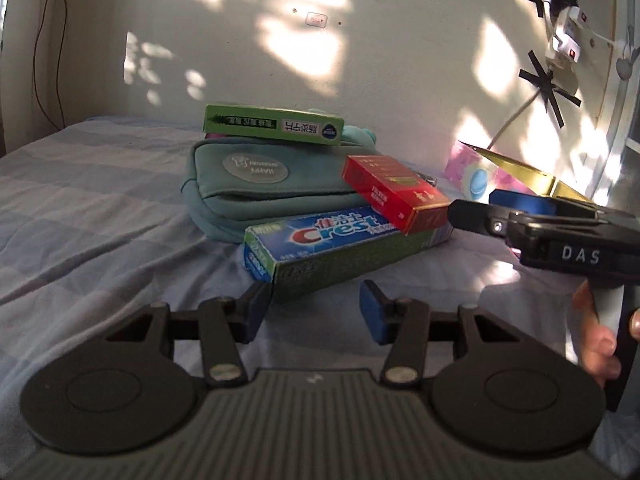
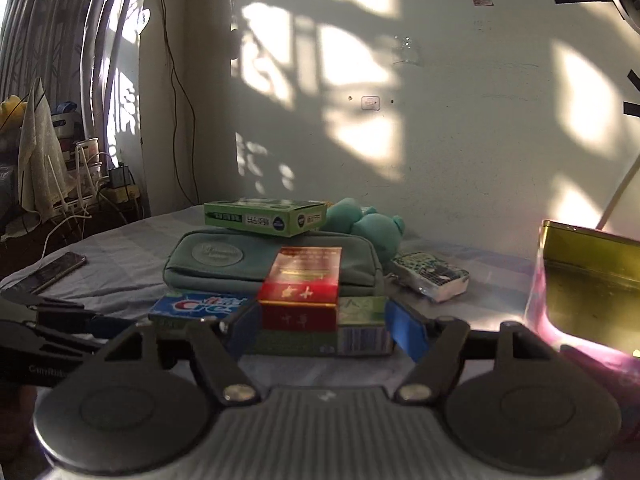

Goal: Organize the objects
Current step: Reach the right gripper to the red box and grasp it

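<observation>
Left gripper: left gripper (image 1: 312, 308) has its jaws parted with nothing between them; 2 blue pads sit just short of the toothpaste box.
Right gripper: right gripper (image 2: 326, 326) has its jaws spread wide either side of the red box and the toothpaste box end, with gaps visible beside the red box; whether the pads touch the toothpaste box cannot be told.
Person: fingers (image 1: 600, 344) wrap the right gripper's handle at the right edge of the left wrist view.
Toothpaste box: toothpaste box (image 1: 340, 244) lies flat on the bed sheet (image 1: 100, 220), in front of the pouch and touching it.
Red box: red box (image 2: 302, 288) rests tilted, its near end on the toothpaste box, its far end against the pouch.
Pouch: teal pouch (image 1: 256, 188) lies on the sheet behind both boxes.
Green box: green box (image 2: 264, 218) lies flat on top of the pouch.
Plush toy: teal plush toy (image 2: 368, 220) sits behind the pouch, partly hidden.
Packet: foil packet (image 2: 432, 276) lies on the sheet right of the pouch.
Tin: open gold tin (image 2: 592, 284) stands at the right, well apart from the pile.
Phone: phone (image 2: 56, 268) lies at the sheet's left edge.
</observation>
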The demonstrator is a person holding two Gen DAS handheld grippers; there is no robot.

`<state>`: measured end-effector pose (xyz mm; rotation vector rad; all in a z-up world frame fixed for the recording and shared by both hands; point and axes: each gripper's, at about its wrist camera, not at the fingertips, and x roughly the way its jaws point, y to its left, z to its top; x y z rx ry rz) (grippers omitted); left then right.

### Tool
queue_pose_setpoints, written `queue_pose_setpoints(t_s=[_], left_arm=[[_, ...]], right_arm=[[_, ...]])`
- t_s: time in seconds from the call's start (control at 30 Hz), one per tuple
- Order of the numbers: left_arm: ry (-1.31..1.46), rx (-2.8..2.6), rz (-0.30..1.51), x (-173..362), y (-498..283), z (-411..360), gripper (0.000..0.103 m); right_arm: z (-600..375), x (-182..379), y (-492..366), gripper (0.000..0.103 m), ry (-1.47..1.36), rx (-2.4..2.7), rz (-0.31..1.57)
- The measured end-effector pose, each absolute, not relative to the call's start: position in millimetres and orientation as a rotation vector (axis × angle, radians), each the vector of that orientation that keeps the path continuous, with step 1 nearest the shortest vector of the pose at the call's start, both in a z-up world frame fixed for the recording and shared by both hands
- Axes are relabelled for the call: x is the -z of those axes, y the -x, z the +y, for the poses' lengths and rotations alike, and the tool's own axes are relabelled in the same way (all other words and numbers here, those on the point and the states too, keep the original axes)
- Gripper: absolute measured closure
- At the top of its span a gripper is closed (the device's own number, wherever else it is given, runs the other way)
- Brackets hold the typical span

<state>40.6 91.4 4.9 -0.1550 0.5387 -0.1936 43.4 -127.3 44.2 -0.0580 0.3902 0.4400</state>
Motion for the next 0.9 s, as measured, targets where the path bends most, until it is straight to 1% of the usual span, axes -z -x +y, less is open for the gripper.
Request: queue_pose_setpoints(t_s=[0.17, 0.2, 0.23, 0.3, 0.37, 0.5, 0.57, 0.6, 0.63, 0.67, 0.7, 0.73, 0.9], left_arm=[[0.289, 0.226, 0.563, 1, -41, 106, 0.051], [0.302, 0.230, 0.562, 2, -40, 108, 0.051], [0.309, 0.232, 0.561, 2, -41, 108, 0.051], [0.320, 0.234, 0.557, 2, -39, 109, 0.051], [0.334, 0.240, 0.550, 2, -37, 111, 0.050], [0.357, 0.269, 0.519, -3, -23, 116, 0.051], [0.316, 0.327, 0.506, -10, -15, 109, 0.051], [0.287, 0.371, 0.511, -13, -12, 100, 0.051], [0.260, 0.421, 0.521, -16, -10, 91, 0.052], [0.235, 0.471, 0.530, -19, -8, 80, 0.052], [0.205, 0.527, 0.536, -22, -7, 66, 0.052], [0.179, 0.563, 0.540, -25, -6, 54, 0.051], [0.096, 0.632, 0.572, -25, -20, 12, 0.051]], right_arm=[[-94, -40, -74, 0.026, 0.087, -0.382, 0.453], [-91, -37, -79, 0.032, 0.093, -0.361, 0.468], [-92, -33, -83, 0.045, 0.080, -0.361, 0.492], [-102, -32, -80, 0.046, 0.034, -0.382, 0.503], [-109, -36, -69, 0.046, 0.050, -0.396, 0.507], [-136, -39, -20, 0.046, 0.096, -0.535, 0.532], [-158, -38, 7, 0.045, 0.112, -0.592, 0.553], [-170, -36, 22, 0.044, 0.127, -0.622, 0.574], [-180, -34, 33, 0.041, 0.137, -0.625, 0.583], [-187, -32, 44, 0.036, 0.145, -0.607, 0.588], [-194, -31, 52, 0.021, 0.152, -0.576, 0.595], [-199, -30, 58, 0.015, 0.150, -0.535, 0.597], [-209, -29, 75, 0.017, 0.064, -0.503, 0.599]])
